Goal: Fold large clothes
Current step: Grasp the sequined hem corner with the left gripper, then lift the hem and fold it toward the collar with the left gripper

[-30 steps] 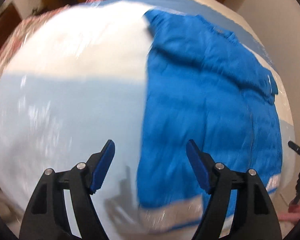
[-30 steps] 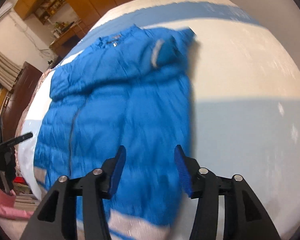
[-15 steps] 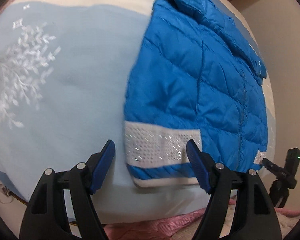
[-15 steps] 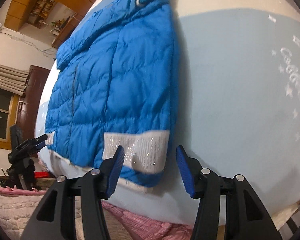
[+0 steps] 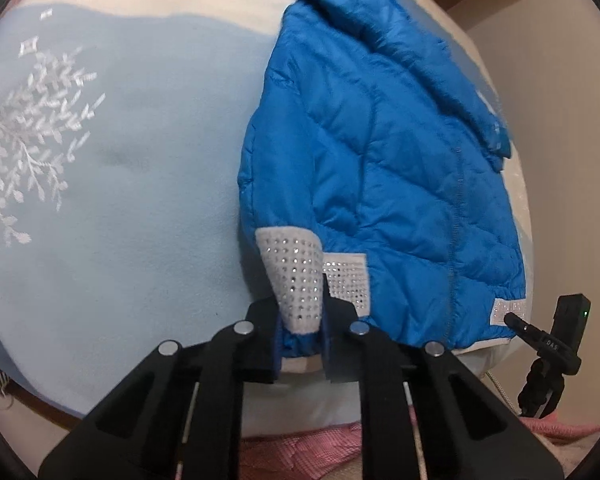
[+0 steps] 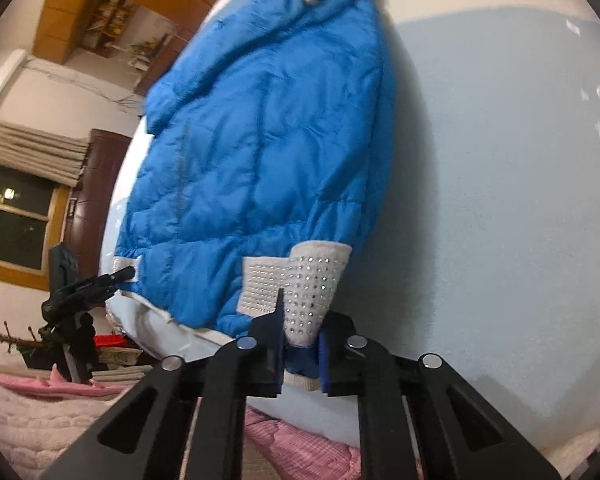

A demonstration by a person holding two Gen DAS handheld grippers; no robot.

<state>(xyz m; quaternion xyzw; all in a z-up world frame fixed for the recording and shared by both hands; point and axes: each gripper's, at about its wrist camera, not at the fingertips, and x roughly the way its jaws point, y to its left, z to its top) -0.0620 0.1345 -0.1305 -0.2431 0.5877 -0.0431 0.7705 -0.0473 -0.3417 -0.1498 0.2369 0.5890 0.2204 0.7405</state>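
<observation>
A bright blue quilted puffer jacket [image 5: 372, 168] lies flat on a pale blue bedspread [image 5: 140, 184]. The left gripper [image 5: 300, 336] pinches one hem corner at its white studded band [image 5: 296, 276]; the right gripper [image 6: 300, 344], closing, pinches the opposite corner.

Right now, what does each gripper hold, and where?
Both pinch the blue jacket at its studded white hem band: left gripper one corner, right gripper the other, still closing.
</observation>
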